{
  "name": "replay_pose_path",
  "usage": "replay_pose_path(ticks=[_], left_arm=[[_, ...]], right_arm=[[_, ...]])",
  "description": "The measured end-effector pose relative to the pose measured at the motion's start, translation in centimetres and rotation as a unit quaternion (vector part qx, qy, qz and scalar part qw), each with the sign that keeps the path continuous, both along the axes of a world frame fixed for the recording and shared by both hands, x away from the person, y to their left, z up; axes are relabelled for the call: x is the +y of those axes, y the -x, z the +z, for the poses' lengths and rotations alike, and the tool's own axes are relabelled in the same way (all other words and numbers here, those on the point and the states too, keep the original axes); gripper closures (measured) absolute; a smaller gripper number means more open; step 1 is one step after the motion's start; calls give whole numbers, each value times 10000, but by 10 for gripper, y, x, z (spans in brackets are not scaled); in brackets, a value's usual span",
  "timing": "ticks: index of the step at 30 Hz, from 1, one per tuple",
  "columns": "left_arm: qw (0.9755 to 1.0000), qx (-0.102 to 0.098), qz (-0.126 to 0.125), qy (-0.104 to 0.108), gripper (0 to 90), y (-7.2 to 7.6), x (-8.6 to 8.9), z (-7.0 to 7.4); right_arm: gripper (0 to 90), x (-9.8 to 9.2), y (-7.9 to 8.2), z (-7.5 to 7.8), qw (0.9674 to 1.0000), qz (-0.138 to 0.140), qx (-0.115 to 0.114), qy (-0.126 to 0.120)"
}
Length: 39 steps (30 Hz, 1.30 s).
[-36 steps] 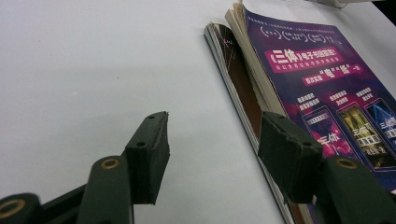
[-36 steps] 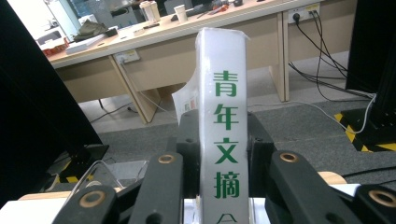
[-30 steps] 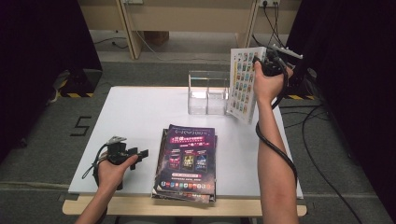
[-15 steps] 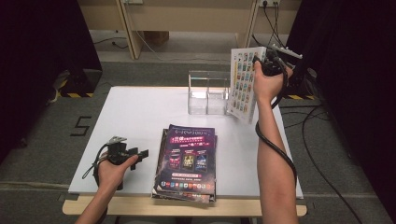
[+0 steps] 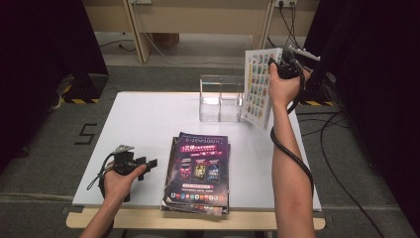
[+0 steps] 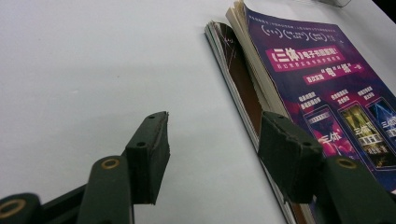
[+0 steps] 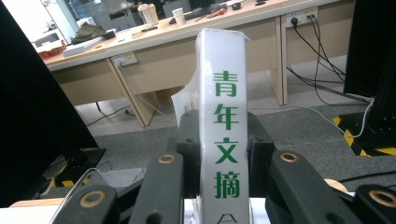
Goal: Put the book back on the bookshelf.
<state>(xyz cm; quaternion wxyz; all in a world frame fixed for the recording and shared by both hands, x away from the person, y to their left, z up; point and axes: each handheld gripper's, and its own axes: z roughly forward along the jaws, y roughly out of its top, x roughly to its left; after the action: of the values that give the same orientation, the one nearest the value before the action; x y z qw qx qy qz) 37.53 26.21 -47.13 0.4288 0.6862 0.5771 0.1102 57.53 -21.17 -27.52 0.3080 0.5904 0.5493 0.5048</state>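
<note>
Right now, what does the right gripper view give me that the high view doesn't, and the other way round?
Right gripper view: the white spine of the held book with green printed characters, clamped between the right gripper's black pads, and a long desk behind.

High view: the book's cover with its grid of small pictures, the clear plastic holder just left of it, the magazine stack on the white table, and the left gripper resting open beside that stack.

Both: the right gripper gripping the book upright, above the table's far right part.
</note>
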Motion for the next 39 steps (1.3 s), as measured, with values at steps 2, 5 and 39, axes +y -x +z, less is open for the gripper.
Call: replay_pose_path(ticks=[2,5,39], left_arm=[[10000,4,-6,-3,423,0,0,0],[10000,23,-21,-8,423,0,-1,-1],[10000,-2,-61,-3,423,3,-5,1]], right_arm=[[736,0,-1,-1,10000,-7,-2,3],[735,1,-2,-2,10000,-2,-12,28],[721,-4,65,-19,9980,438,-161,437]])
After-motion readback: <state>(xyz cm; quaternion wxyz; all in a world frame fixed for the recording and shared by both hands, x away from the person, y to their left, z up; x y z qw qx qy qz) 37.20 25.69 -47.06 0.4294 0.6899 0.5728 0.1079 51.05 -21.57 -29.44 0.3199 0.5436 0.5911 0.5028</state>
